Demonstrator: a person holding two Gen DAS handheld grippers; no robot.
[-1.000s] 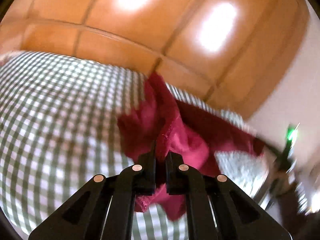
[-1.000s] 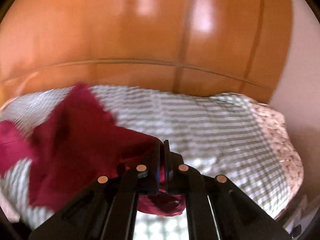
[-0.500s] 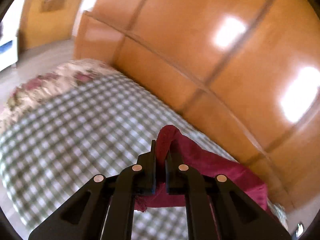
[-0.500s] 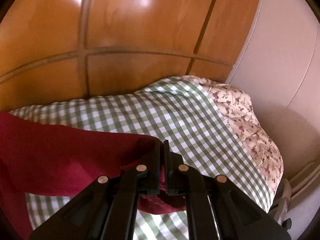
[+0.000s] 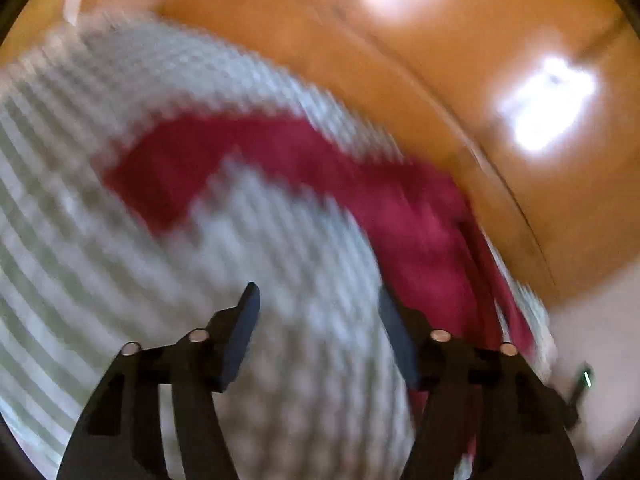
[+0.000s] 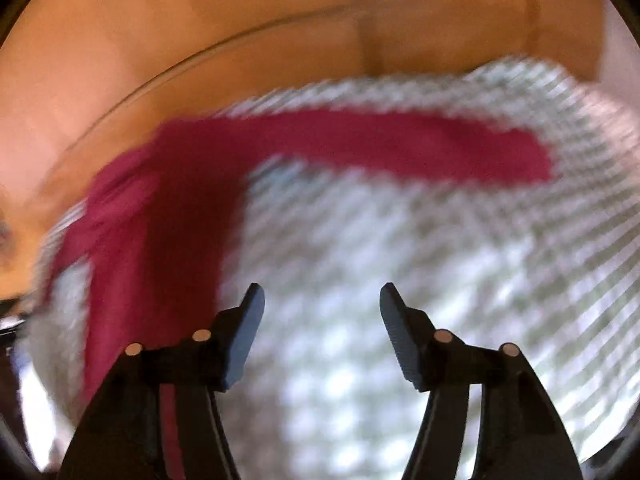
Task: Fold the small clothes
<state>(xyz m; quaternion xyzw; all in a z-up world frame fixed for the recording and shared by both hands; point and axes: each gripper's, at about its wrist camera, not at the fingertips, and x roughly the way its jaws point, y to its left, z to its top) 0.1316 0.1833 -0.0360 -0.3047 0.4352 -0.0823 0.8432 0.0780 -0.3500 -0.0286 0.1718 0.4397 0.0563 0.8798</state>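
Both grippers, left [image 5: 318,304] and right [image 6: 320,304], released one red garment [image 6: 360,144], fingers wide.

Right tongs [image 6: 320,320] spread wide above a checked bed [image 6: 400,280].
A dark red garment [image 6: 192,184] lies blurred on the green-and-white cover, one strip running right, another down past the left finger [image 6: 244,332]. An orange wooden headboard [image 6: 240,40] stands behind.
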